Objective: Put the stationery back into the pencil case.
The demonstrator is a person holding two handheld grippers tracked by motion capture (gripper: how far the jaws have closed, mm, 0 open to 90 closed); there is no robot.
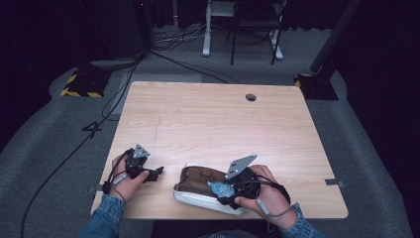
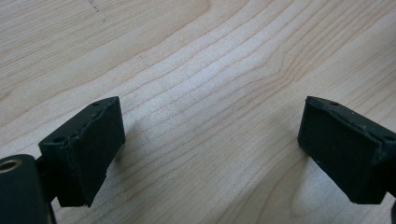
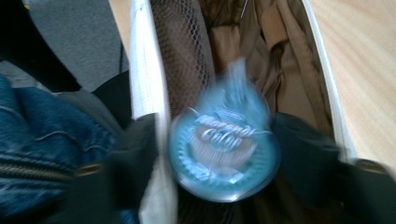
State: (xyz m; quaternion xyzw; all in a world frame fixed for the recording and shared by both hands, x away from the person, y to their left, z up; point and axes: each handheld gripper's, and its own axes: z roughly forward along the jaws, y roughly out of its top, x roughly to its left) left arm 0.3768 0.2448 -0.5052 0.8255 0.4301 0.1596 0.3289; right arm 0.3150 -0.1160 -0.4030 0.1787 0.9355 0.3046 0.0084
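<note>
An open pouch [image 1: 198,186] with a white rim and brown lining lies at the table's front edge; its white rim [image 3: 144,84] and brown mesh lining show in the right gripper view. My right gripper [image 1: 222,191] is shut on a round blue packet [image 3: 224,144] with white lettering, held over the pouch's opening [image 1: 219,188]. The packet is blurred. My left gripper [image 1: 157,173] rests low over bare wood at the front left, its jaws wide apart with nothing between its fingertips [image 2: 88,149].
The wooden table [image 1: 213,119] has a cable hole [image 1: 250,97] near its far edge. A denim sleeve [image 3: 42,140] lies close beside the pouch. Cables [image 1: 79,144] run over the grey floor at the left, and a chair [image 1: 255,25] stands beyond the table.
</note>
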